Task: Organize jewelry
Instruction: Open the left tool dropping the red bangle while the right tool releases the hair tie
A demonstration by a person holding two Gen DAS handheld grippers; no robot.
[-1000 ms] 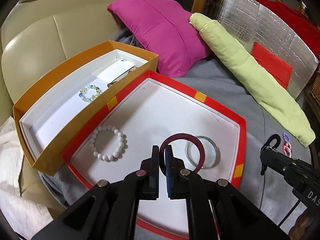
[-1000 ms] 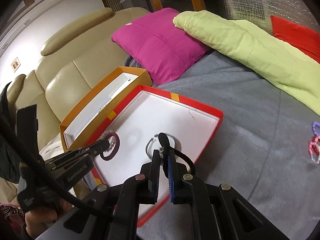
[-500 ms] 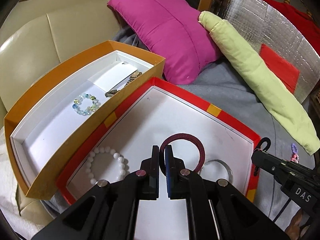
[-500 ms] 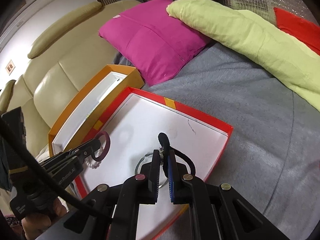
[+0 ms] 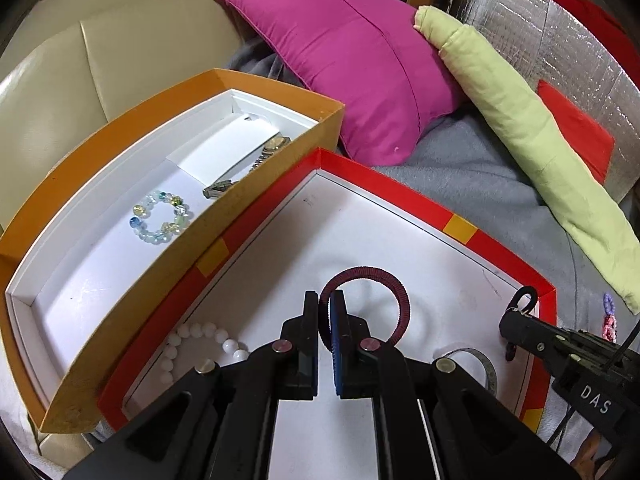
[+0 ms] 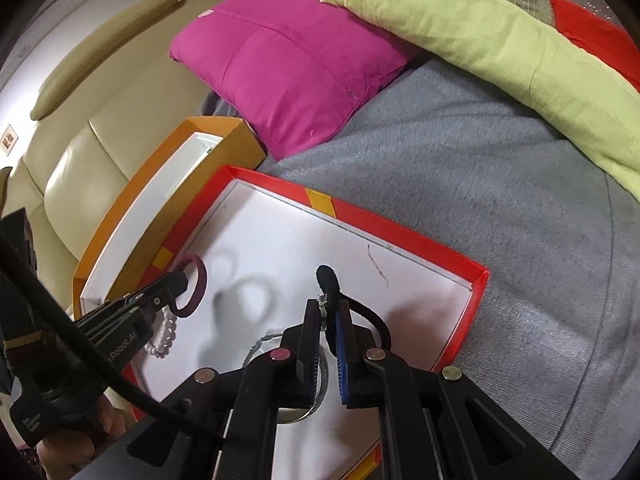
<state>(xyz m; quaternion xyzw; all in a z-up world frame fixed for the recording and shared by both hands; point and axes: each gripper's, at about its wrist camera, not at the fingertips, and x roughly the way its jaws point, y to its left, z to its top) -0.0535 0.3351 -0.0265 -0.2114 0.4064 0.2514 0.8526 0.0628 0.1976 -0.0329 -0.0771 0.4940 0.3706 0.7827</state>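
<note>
Maroon bracelet [image 5: 394, 300] clamped in left claw [image 5: 325, 312], black hair tie [image 6: 329, 280] in right claw [image 6: 329, 316], above red tray [image 5: 424, 210].

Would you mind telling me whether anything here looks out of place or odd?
One thing: a purple and pink beaded piece lies loose on the grey blanket, outside the red tray and orange box where the other jewelry sits. The tray floor also bears a small dark scribble. Nothing looks spilled or broken.
</note>
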